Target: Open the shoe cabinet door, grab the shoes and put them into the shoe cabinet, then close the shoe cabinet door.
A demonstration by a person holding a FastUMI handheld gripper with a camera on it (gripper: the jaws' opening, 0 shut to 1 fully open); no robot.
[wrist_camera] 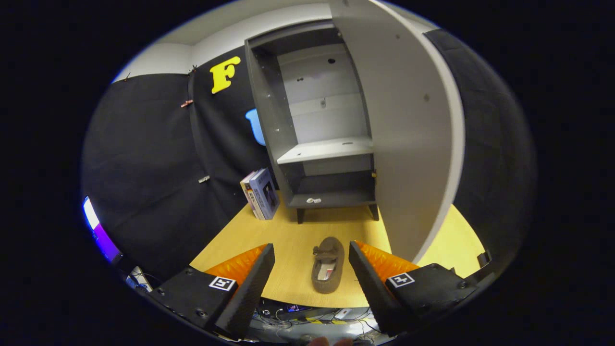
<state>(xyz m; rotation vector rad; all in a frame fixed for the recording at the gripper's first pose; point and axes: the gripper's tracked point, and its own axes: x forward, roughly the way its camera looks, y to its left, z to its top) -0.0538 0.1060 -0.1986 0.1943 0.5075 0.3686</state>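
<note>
One brown fabric slipper (328, 265) lies between your released claw's (312, 259) spread fingers, long axis pointing toward the open grey cabinet (312, 149).

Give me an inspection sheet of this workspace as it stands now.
Surface: wooden table, bare around the shoe.
Job's things: cabinet stands at the back, door swung open, shelves bare but for a small white bit; shoe lies on the table.
Clutter: boxes left of the cabinet.
Gripper: gripper open, fingers either side of the shoe, not touching.
Cables: wires below the table's near edge.
Surroundings: black cloth wall.
</note>
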